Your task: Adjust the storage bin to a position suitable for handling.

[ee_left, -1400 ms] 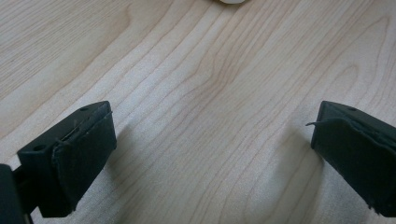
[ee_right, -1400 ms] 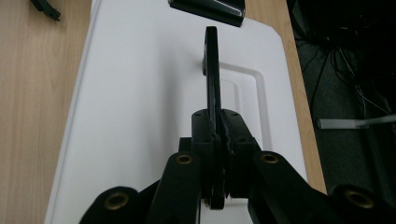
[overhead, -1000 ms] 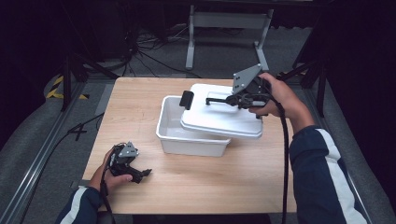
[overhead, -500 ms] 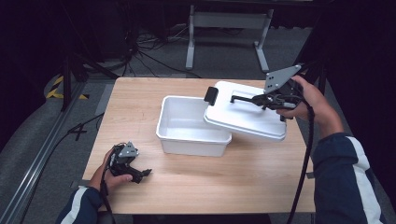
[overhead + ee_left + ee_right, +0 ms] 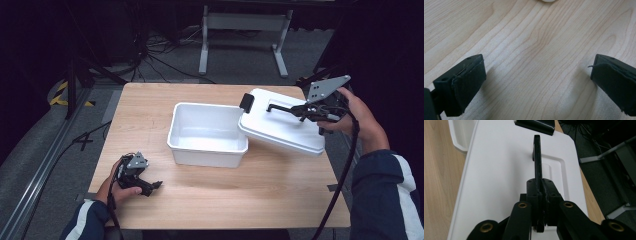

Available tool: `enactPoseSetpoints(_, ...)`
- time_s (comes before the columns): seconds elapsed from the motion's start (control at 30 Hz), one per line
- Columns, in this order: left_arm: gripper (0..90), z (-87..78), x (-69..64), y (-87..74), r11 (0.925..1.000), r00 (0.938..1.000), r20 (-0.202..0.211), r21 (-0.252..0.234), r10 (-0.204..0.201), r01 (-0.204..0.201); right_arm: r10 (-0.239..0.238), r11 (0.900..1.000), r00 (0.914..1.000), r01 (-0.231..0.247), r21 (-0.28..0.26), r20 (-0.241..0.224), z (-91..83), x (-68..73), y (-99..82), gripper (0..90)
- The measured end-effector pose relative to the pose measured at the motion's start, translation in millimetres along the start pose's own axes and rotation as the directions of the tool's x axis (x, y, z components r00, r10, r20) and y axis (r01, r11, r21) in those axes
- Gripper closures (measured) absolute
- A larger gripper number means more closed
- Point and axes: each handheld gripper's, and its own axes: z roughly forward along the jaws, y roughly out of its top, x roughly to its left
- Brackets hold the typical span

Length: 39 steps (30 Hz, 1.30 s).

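Shifted rightward off the open white rectangular plastic bin [image 5: 207,134], the flat white plastic lid [image 5: 281,128] now hangs tilted over the right part of the light wooden bench [image 5: 150,107], one edge overlapping the bin's right rim. Right tool [image 5: 300,109] pinches the lid's black handle [image 5: 537,157]. Bin interior looks bare. Left tool [image 5: 154,186], spread, rests on the bench, well apart from the lid.

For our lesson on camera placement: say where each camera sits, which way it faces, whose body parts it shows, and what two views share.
High view: above the table's near side, facing forward and down; both forearms, left tool, right tool.
Left gripper view: on the left tool, facing bare table; open jaws.
Right gripper view: on the right tool, along the lid; jaws clamping its handle.
Shared: lid, white bin.
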Motion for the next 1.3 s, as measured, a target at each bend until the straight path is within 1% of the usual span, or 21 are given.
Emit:
enactPoseSetpoints(0.07, 0.4, 0.0, 0.1, 0.0, 1.0000, 1.0000, 0.001, 0.001, 0.001, -0.001, 0.005, 1.0000, 1.0000, -0.005, 0.001, -0.005, -0.9, -0.5, -3.1, 85.3)
enactPoseSetpoints(0.1, 0.4, -0.2, 0.1, 0.1, 1.0000, 1.0000, 0.001, 0.003, 0.000, 0.000, 0.006, 1.0000, 1.0000, -0.006, -0.001, 0.001, -1.8, -1.0, -6.2, 85.4)
enactPoseSetpoints(0.17, 0.4, -0.2, 0.1, 0.1, 1.0000, 1.0000, 0.001, 0.003, 0.001, -0.001, 0.026, 0.9996, 0.9996, -0.026, -0.013, 0.008, -5.3, -1.8, -16.2, 85.3)
enactPoseSetpoints(0.23, 0.4, -0.1, 0.0, 0.1, 1.0000, 1.0000, 0.001, 0.002, 0.000, 0.000, 0.033, 0.9993, 0.9995, -0.033, -0.016, 0.004, -6.9, -2.7, -21.2, 85.3)
enactPoseSetpoints(0.33, 0.4, -0.2, 0.1, 0.1, 1.0000, 1.0000, 0.001, 0.003, 0.000, 0.000, 0.042, 0.9990, 0.9989, -0.042, -0.015, 0.017, -8.0, -2.5, -26.9, 85.3)
enactPoseSetpoints(0.37, 0.4, -0.2, 0.1, 0.1, 1.0000, 1.0000, 0.001, 0.003, 0.000, 0.000, 0.046, 0.9988, 0.9989, -0.046, -0.017, 0.014, -8.0, -2.8, -30.0, 85.4)
enactPoseSetpoints(0.47, 0.4, -0.2, 0.1, 0.1, 1.0000, 1.0000, 0.001, 0.003, 0.000, 0.000, 0.051, 0.9987, 0.9986, -0.051, -0.007, 0.014, -7.4, -2.2, -36.7, 85.3)
enactPoseSetpoints(0.53, 0.4, -0.2, 0.1, 0.1, 1.0000, 1.0000, 0.001, 0.003, 0.000, 0.000, 0.058, 0.9983, 0.9980, -0.058, -0.004, 0.024, -7.0, -2.2, -41.1, 85.3)
enactPoseSetpoints(0.57, 0.4, -0.2, 0.1, 0.1, 1.0000, 1.0000, 0.001, 0.003, 0.001, -0.001, 0.064, 0.9979, 0.9978, -0.064, -0.001, 0.018, -7.0, -2.5, -43.0, 85.3)
enactPoseSetpoints(0.6, 0.4, -0.1, 0.1, 0.1, 1.0000, 1.0000, 0.001, 0.002, 0.001, -0.001, 0.068, 0.9977, 0.9974, -0.068, 0.005, 0.026, -6.7, -2.3, -44.8, 85.3)
enactPoseSetpoints(0.67, 0.4, -0.2, 0.1, 0.1, 1.0000, 1.0000, 0.001, 0.003, 0.001, -0.001, 0.070, 0.9975, 0.9973, -0.070, 0.012, 0.022, -5.3, -2.3, -47.6, 85.3)
enactPoseSetpoints(0.7, 0.4, -0.2, 0.1, 0.1, 1.0000, 1.0000, 0.001, 0.003, 0.001, -0.001, 0.070, 0.9974, 0.9971, -0.070, 0.018, 0.031, -4.8, -2.1, -48.9, 85.3)
enactPoseSetpoints(0.9, 0.4, -0.2, 0.1, 0.1, 1.0000, 1.0000, 0.001, 0.002, 0.001, -0.001, 0.090, 0.9954, 0.9958, -0.090, 0.033, 0.017, 3.4, -1.9, -57.7, 85.3)
enactPoseSetpoints(0.97, 0.4, -0.2, 0.1, 0.1, 1.0000, 1.0000, 0.001, 0.003, 0.001, -0.001, 0.093, 0.9945, 0.9954, -0.094, 0.045, 0.023, 6.9, -1.5, -60.1, 85.3)
enactPoseSetpoints(1.07, 0.4, -0.1, 0.1, 0.1, 1.0000, 1.0000, 0.001, 0.002, 0.001, -0.001, 0.101, 0.9924, 0.9947, -0.102, 0.068, 0.020, 14.5, -0.8, -64.4, 85.3)
enactPoseSetpoints(1.3, 0.4, -0.2, 0.2, 0.1, 1.0000, 1.0000, 0.002, 0.002, 0.001, -0.001, 0.122, 0.9885, 0.9925, -0.122, 0.090, 0.001, 35.3, 0.5, -74.4, 85.3)
